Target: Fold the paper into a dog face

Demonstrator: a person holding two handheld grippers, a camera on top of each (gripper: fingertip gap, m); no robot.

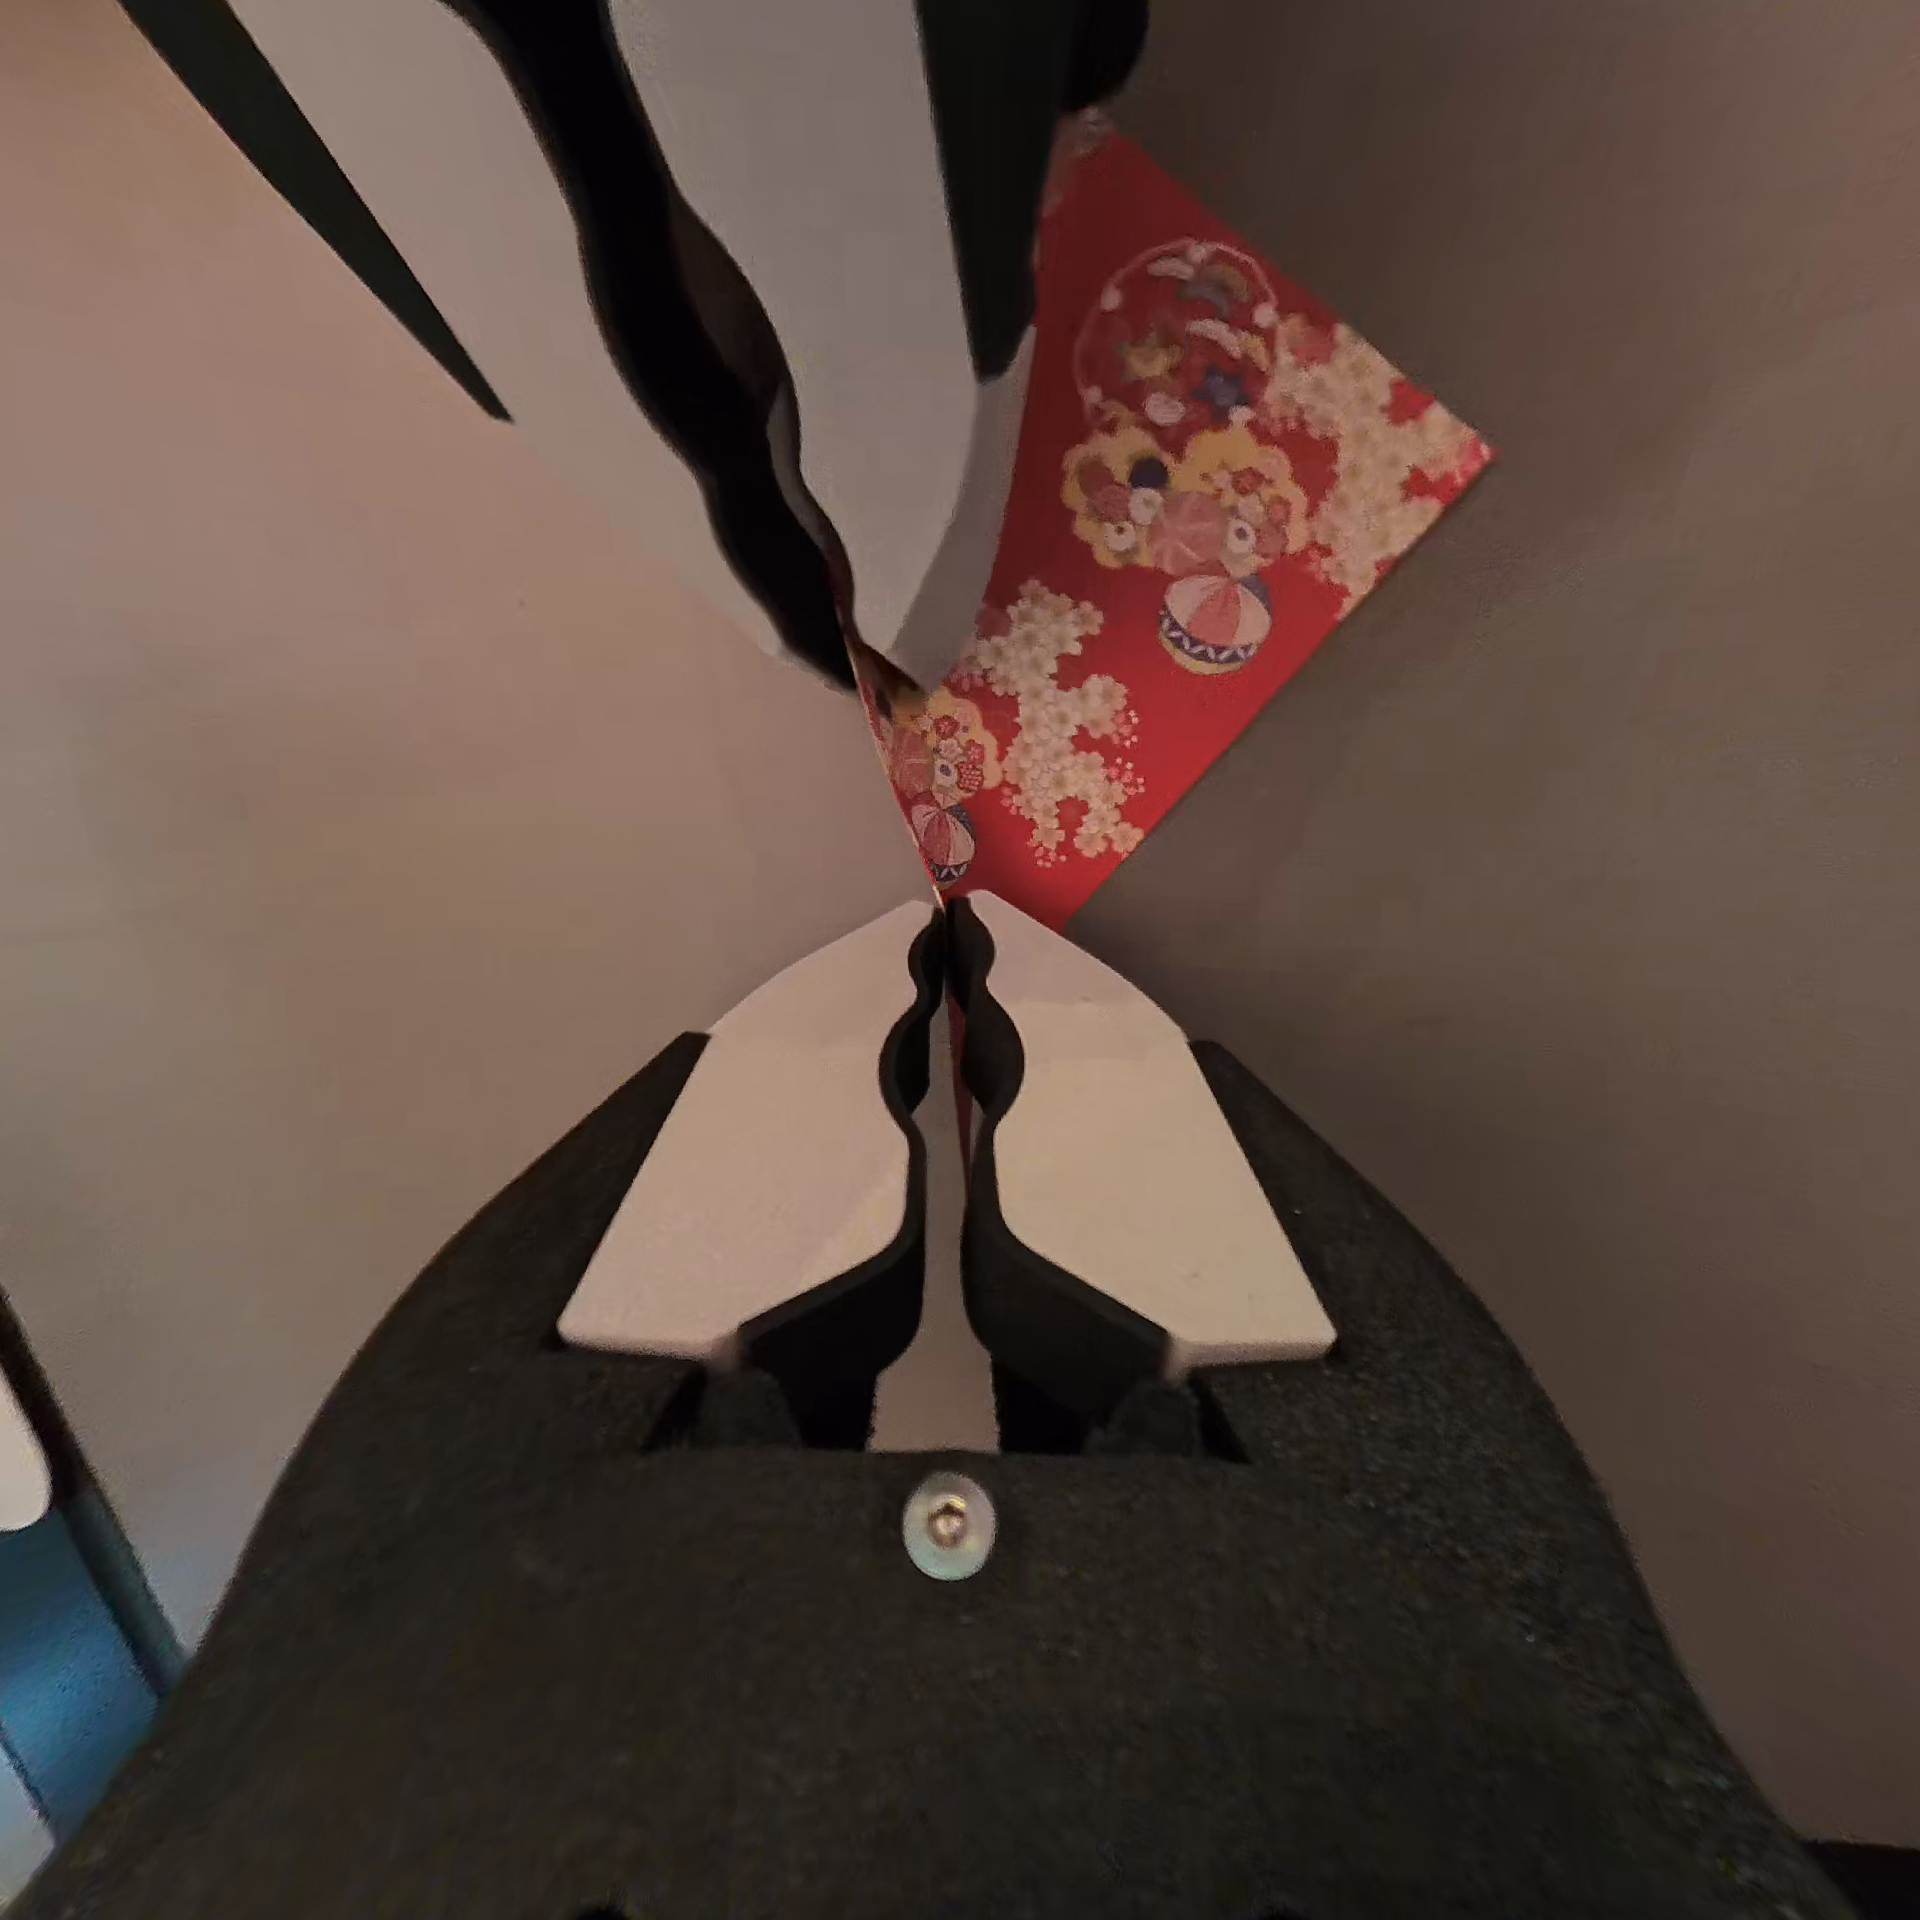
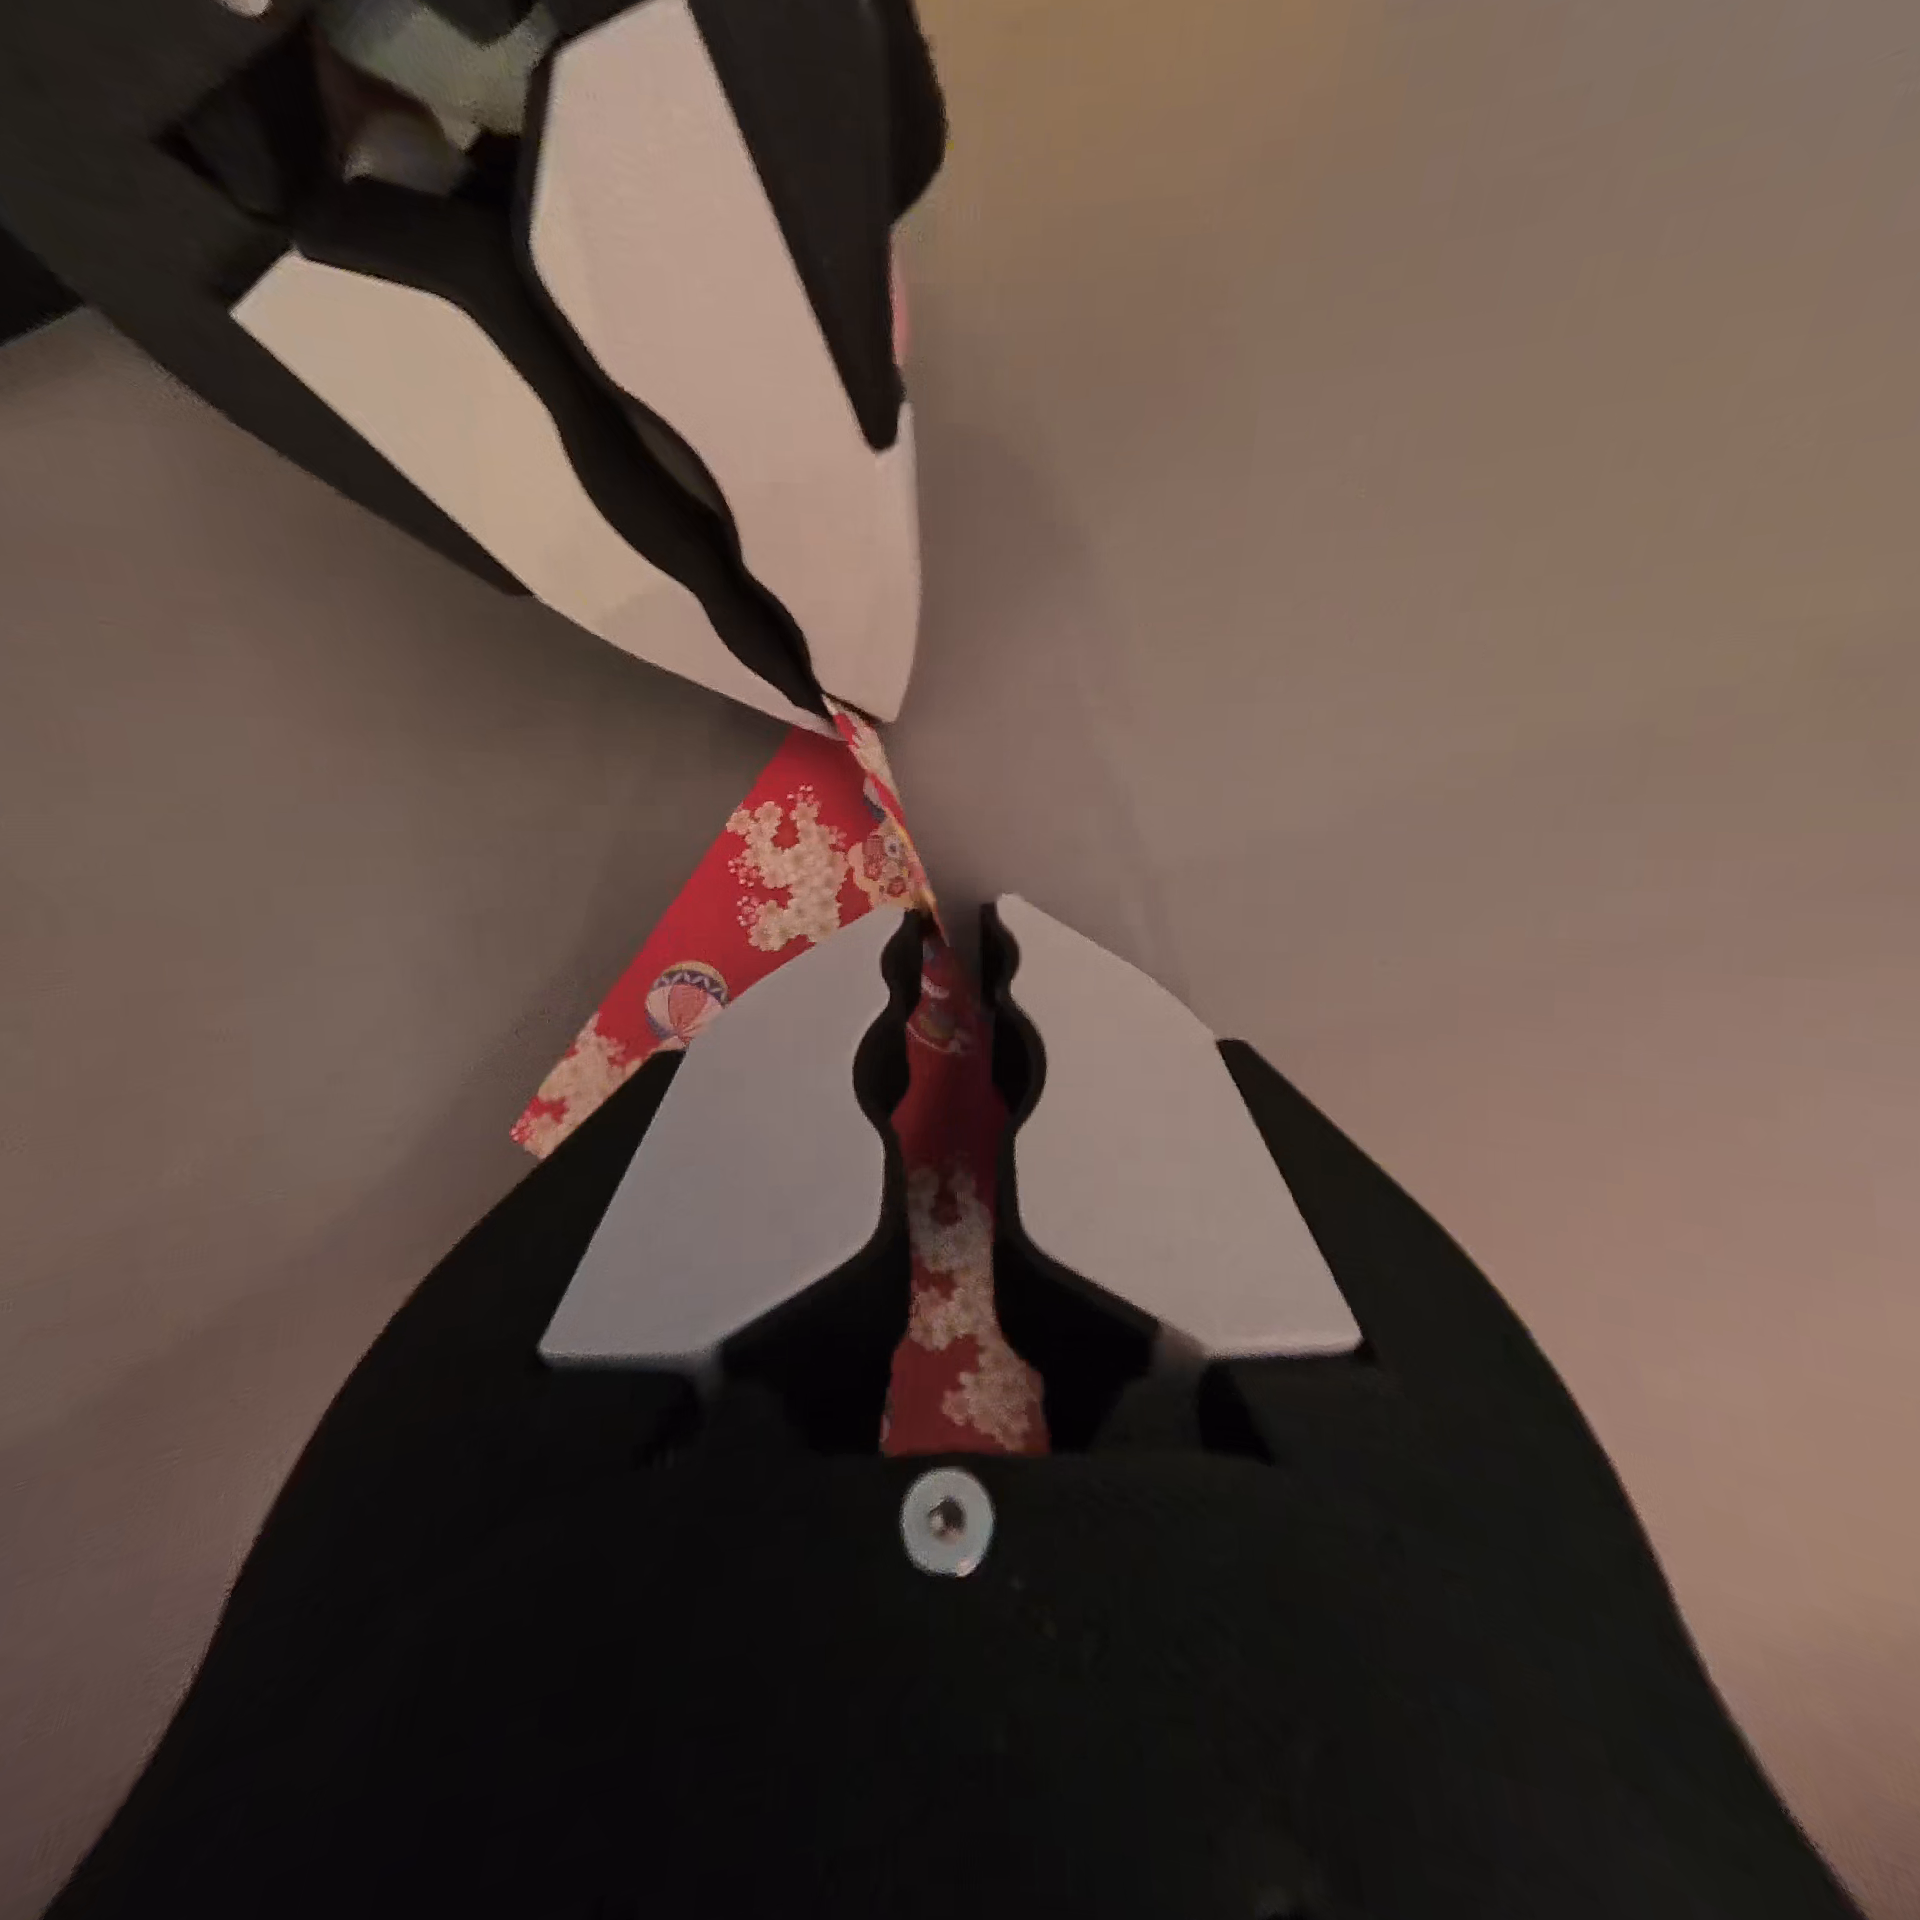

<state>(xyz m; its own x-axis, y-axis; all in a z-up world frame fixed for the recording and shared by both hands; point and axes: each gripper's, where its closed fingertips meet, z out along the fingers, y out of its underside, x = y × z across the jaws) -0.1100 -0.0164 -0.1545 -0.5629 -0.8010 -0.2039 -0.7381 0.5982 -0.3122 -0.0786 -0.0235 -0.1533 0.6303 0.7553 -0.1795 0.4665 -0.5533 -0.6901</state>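
A sheet of red origami paper (image 1: 1164,644), printed with white blossoms and coloured balls, is held off a plain beige table (image 1: 364,831) by two sets of black-and-white tongs. Neither wrist view takes in an edge or corner of the table, so the paper's place on it cannot be fixed; it is seen over a bare stretch of the surface.

In the left wrist view the left tongs (image 1: 943,914) are closed, with one pointed corner of the paper pinched at their very tips. The right tongs (image 1: 883,675) are seen farther off in the same view, closed on another point along the same raised edge, and the sheet fans away from both as a flat red triangle-like shape.

In the right wrist view the right tongs (image 2: 951,920) are shown gripping the paper deeper in, with red print visible down the narrow gap between the jaws. Whether the tips meet fully is blurred.

The paper appears already doubled along a diagonal, so the step in hand is judged to be an early one: the folded sheet is being carried or lined up before the ear folds. The next move is thought to call for the paper to be laid flat on the table, one grip to be kept as an anchor, and a corner to be turned down and creased without the layers slipping.
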